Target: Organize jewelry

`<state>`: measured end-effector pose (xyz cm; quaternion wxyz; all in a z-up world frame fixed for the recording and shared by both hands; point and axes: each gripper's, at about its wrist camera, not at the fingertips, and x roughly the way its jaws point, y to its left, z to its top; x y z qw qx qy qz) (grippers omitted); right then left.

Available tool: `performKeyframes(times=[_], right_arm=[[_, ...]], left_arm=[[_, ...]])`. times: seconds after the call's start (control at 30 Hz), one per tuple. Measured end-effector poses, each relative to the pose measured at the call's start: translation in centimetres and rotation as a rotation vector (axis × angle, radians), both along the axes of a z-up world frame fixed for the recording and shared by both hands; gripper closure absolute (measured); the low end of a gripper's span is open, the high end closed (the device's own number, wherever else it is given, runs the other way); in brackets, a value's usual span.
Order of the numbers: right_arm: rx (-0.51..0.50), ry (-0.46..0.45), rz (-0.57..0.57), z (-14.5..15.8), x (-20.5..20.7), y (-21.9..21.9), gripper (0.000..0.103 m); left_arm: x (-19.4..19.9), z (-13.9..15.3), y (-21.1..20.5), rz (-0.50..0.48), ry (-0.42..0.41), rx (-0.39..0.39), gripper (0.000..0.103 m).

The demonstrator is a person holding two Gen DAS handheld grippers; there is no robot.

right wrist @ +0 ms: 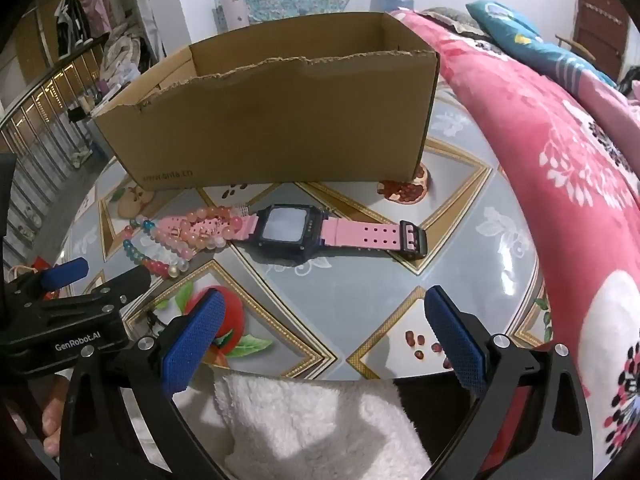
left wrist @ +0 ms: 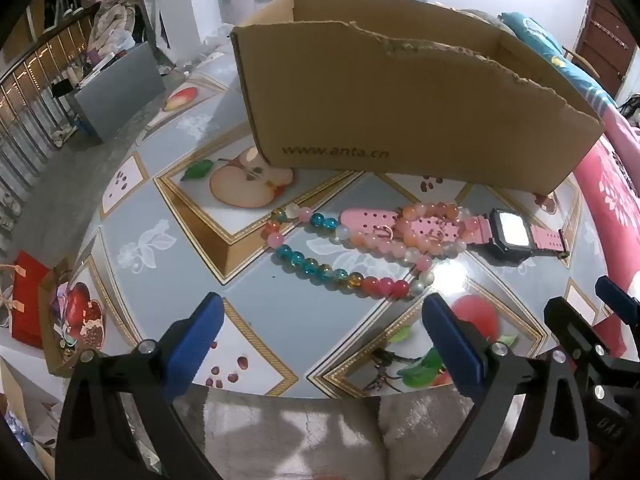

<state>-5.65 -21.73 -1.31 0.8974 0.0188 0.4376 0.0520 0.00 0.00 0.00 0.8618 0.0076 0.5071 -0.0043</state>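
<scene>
Two hand-held grippers hovering over fruit-patterned glossy tabletop (left wrist: 168, 248), blue pads spread wide, nothing between: left hand-held gripper (left wrist: 320, 340), right hand-held gripper (right wrist: 326, 334). Leftmost, multicoloured glass-bead bracelet (left wrist: 320, 268), touching peach-and-pink bead bracelet (left wrist: 432, 228) draped over strap of pink-strapped black square-faced watch (right wrist: 296, 230), lying flat. Behind all three, open torn-edged brown cardboard box (left wrist: 400, 112). Far right, red floral blanket (right wrist: 560, 152).

Fruit-patterned table (right wrist: 460, 280) bearing cardboard box (right wrist: 280, 136), pink watch (right wrist: 304, 230), and bead bracelets (left wrist: 352, 252) overlapping its strap.
</scene>
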Motion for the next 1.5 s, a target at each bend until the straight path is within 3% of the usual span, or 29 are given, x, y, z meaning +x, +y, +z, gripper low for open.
performKeyframes(times=[0.63,1.5], right_arm=[[0.004,0.002,0.001,1.5,0.5,-0.8,0.008],[0.004,-0.014,-0.002,0.8,-0.1,-0.1,0.008]], left_arm=[[-0.3,0.0,-0.7,-0.003,-0.011,0.026,0.006],[0.0,0.8,-0.2,-0.005,-0.016,0.026,0.006]])
